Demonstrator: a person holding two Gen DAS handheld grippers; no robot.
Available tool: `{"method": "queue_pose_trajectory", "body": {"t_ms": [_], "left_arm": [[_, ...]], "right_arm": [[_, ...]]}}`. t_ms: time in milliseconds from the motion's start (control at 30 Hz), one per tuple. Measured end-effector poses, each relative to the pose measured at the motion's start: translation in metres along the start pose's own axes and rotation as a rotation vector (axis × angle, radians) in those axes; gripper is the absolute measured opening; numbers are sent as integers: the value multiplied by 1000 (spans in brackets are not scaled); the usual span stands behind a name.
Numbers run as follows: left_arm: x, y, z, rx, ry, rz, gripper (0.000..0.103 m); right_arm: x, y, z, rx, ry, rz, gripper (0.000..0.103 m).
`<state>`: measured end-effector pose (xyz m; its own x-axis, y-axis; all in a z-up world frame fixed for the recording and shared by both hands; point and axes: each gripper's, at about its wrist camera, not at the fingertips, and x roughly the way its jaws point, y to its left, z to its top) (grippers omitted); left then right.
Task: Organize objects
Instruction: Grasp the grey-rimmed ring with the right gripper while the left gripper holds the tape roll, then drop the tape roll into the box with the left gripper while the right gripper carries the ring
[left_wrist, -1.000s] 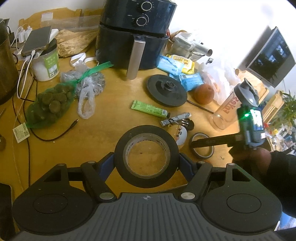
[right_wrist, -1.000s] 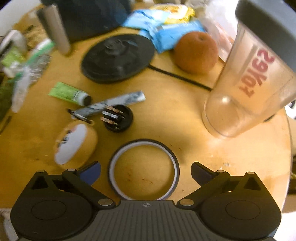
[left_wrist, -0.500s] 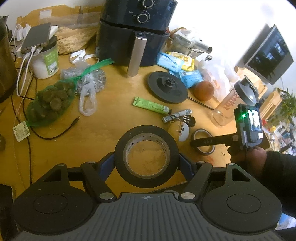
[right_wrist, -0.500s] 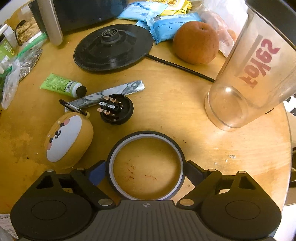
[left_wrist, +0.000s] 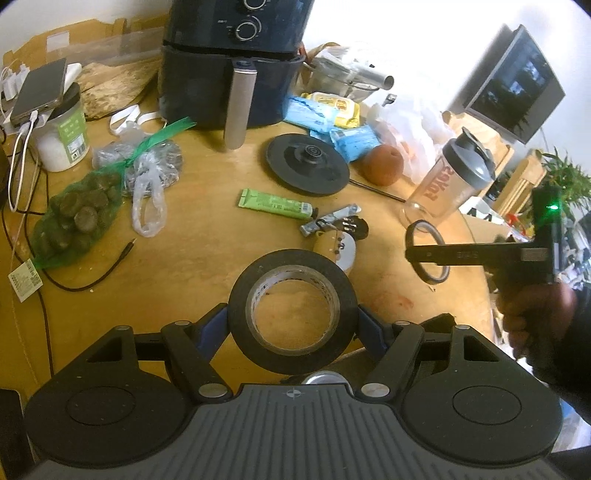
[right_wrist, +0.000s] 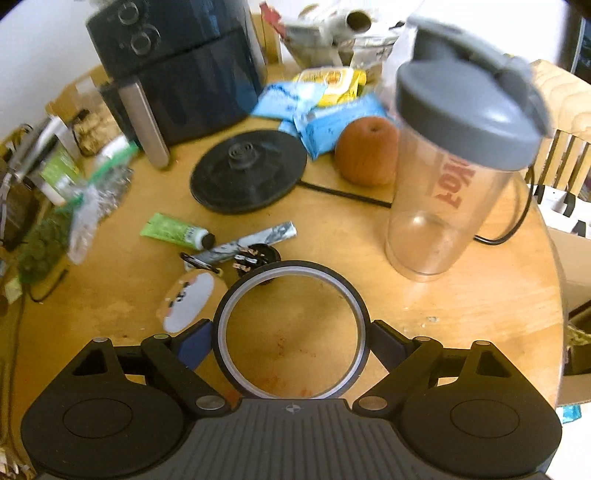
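Left tool (left_wrist: 291, 325) clamped on black tape roll (left_wrist: 240, 314), right tool (right_wrist: 291, 343) on thin ring (right_wrist: 364, 332), lower rim hidden.

You face a round wooden table (left_wrist: 192, 258), its surface worn and stained. At the back stands a dark air fryer (left_wrist: 229, 70). In front of it lie a black kettle base (left_wrist: 308, 169) with its cord, a green tube (left_wrist: 277, 203), a marbled strip (right_wrist: 251, 240) touching a black plug part (right_wrist: 258, 258), and a small round pouch (right_wrist: 188, 301). To your right stand a russet fruit (right_wrist: 365, 151) and a clear shaker bottle (right_wrist: 447, 199). To your left lies a green net bag (left_wrist: 74, 221).
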<state>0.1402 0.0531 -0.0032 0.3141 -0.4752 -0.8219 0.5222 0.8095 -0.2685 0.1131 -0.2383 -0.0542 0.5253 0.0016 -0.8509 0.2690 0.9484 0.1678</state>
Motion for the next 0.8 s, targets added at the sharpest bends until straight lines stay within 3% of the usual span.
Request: {"method": "queue_pose_trajectory", "body": {"t_ms": [600,800], "left_arm": [[-11,-40,-18,1,-4,68,72],[-7,-59,-30,5,9,82,72]], "right_arm": [[-73,-10,-23,-60,-93,237,91],[-78,-15,-37,-97,-81,263,91]]}}
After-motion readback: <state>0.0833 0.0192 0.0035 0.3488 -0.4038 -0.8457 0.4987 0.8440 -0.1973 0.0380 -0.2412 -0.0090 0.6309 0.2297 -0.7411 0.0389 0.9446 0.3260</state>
